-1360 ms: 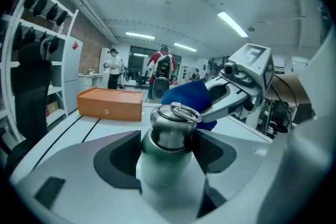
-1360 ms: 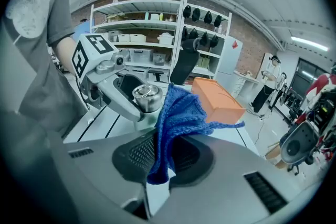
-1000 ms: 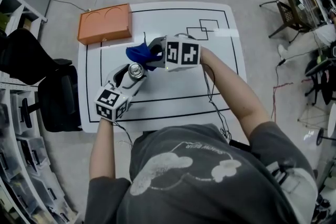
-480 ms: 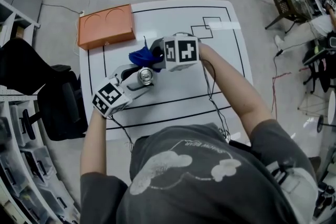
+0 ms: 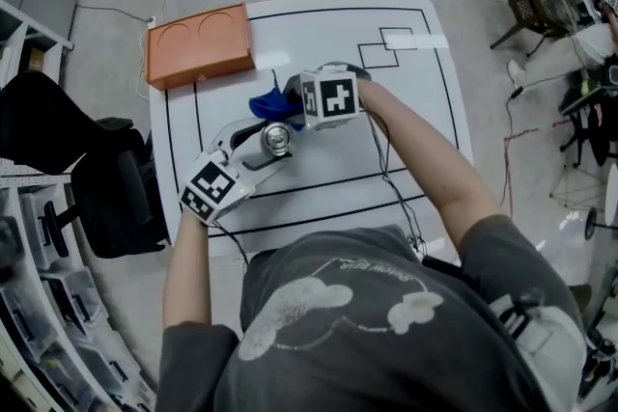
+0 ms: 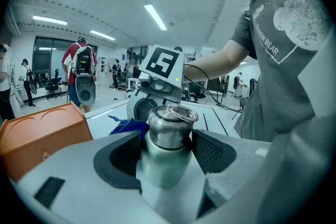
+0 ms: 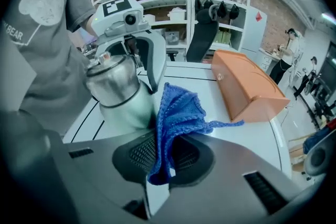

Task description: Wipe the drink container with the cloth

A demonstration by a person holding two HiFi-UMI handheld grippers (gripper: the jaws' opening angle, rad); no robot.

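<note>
My left hand-held gripper (image 5: 259, 150) clamps the steel drink container (image 5: 276, 139) round its body at frame centre, tilted above the desk (image 5: 406, 150). Just right of it, my right hand-held gripper (image 5: 290, 109) pinches the blue cloth (image 5: 265, 102), which hangs beside the container's wall. To wipe well, I'd brace the left grip and drag the cloth firmly round the wall. The orange box (image 5: 198, 43) at upper left shows two empty round recesses. The container's lid is on, so its contents are unseen.
</note>
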